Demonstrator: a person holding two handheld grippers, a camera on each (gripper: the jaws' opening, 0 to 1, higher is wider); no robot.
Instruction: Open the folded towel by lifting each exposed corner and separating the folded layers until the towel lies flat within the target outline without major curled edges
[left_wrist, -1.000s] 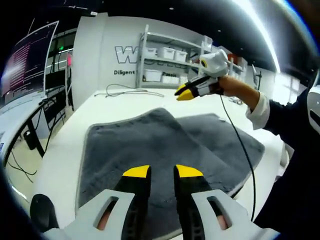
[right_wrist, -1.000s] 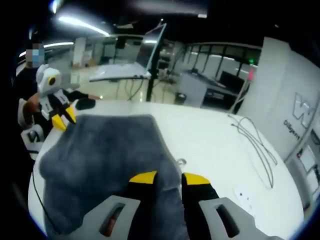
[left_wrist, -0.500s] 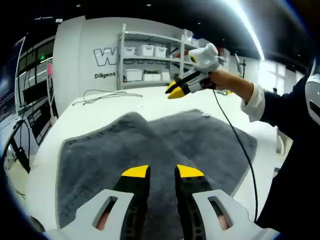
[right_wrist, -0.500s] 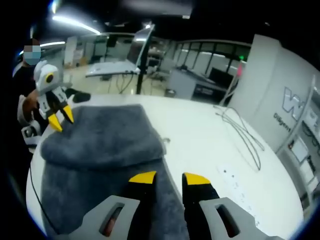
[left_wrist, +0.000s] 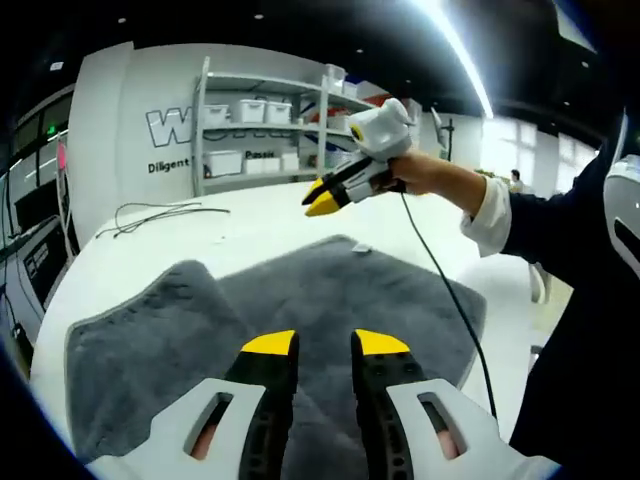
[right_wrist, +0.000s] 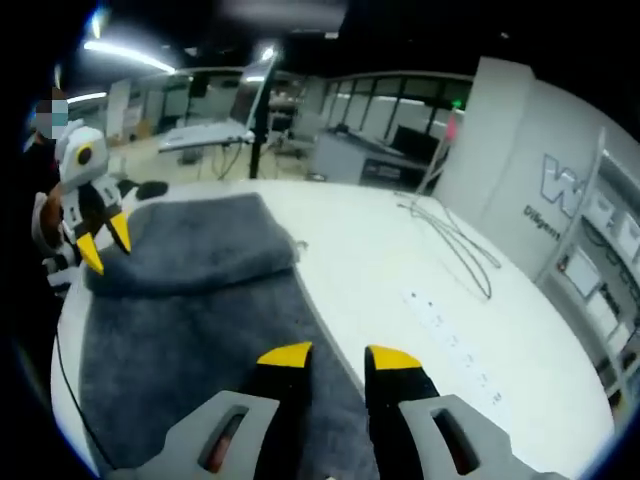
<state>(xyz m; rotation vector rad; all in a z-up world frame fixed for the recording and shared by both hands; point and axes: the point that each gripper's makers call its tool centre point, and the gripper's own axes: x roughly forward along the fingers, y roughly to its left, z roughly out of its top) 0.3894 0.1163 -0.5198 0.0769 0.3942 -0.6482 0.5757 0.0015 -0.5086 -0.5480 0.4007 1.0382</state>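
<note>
The grey plush towel (left_wrist: 300, 310) lies on the white round tabletop (right_wrist: 400, 270), now spread wider than a second ago, one layer still folded. Left tool (left_wrist: 325, 345) and right tool (right_wrist: 338, 357), both narrowly parted and empty, hover above it.

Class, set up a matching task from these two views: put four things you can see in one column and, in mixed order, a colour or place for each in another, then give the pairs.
Things:
1. towel
2. table
3. cable
4. storage bins

Colour or place:
A. white, under the towel
B. on the shelf rack by the wall
C. grey, spread on the table
D. dark, lying loose on the far tabletop

Pairs: 1-C, 2-A, 3-D, 4-B
</note>
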